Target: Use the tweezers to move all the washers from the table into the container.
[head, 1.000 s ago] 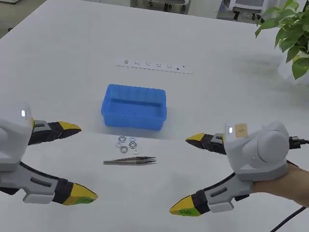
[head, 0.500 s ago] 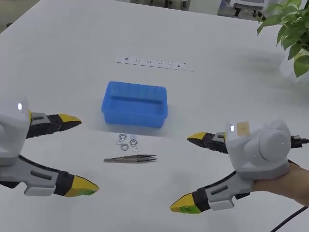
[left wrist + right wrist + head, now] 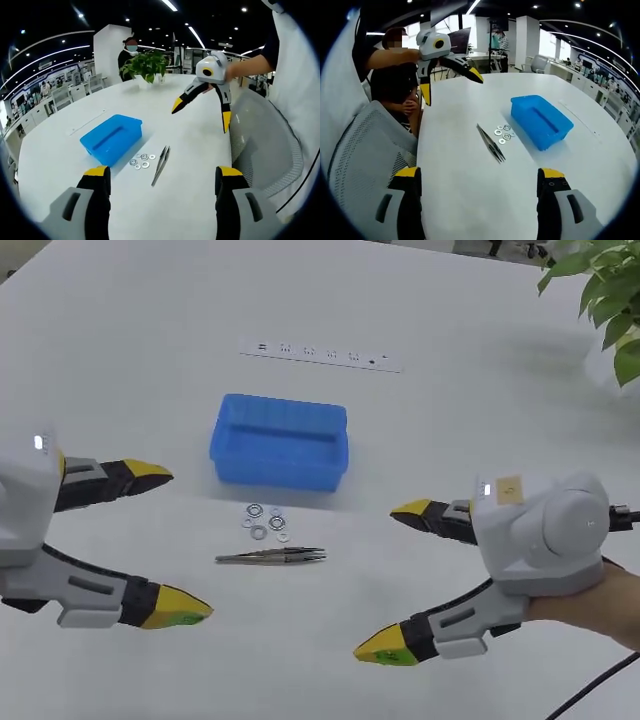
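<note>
Gaping wide, holding nothing: left gripper (image 3: pixel 185 542), right gripper (image 3: pixel 378 581) — tweezers (image 3: pixel 270 556) between, washers (image 3: pixel 265 522) at their 12 o'clock, blue container (image 3: pixel 279 445) beyond.

From here the small silver metal washers (image 3: pixel 265 521) are too tiny and bunched to count for sure. The marks on the long white strip (image 3: pixel 320 354) are unreadable. The head view's edges crop the green leafy plant (image 3: pixel 610 310) and the body of the left tool (image 3: pixel 185 542).

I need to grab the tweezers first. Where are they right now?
In the head view, the tweezers lie flat on the table near centre, just nearer the person than the washers, which sit in front of the blue container.
</note>
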Available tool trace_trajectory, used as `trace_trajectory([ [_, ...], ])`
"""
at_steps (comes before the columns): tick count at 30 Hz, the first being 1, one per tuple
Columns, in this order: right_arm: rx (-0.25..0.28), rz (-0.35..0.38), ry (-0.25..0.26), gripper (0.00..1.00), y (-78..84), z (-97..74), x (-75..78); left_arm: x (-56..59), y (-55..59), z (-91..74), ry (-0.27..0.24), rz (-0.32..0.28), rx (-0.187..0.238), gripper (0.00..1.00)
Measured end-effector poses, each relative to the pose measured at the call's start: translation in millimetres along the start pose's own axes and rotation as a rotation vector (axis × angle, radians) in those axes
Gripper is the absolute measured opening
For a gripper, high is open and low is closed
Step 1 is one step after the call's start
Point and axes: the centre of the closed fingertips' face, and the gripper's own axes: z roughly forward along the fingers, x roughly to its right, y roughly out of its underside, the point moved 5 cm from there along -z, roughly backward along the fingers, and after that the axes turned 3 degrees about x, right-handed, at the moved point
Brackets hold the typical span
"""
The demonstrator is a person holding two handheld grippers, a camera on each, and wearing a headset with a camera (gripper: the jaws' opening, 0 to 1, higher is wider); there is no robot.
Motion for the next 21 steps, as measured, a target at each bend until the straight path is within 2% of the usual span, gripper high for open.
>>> trace_trajectory([
  [16,0.012,0.014,-0.002,0.97,-1.4,1.9,7.9,-4.5,16.1,6.2,0.004,-0.029,-0.022,0.89],
  [19,0.016,0.022,0.006,0.96,-0.9,2.0,10.4,-6.9,17.1,8.9,-0.011,-0.018,-0.021,0.90],
  [21,-0.003,-0.009,0.010,0.95,-0.4,3.6,10.8,-8.6,16.9,10.8,-0.026,-0.006,-0.019,0.90],
])
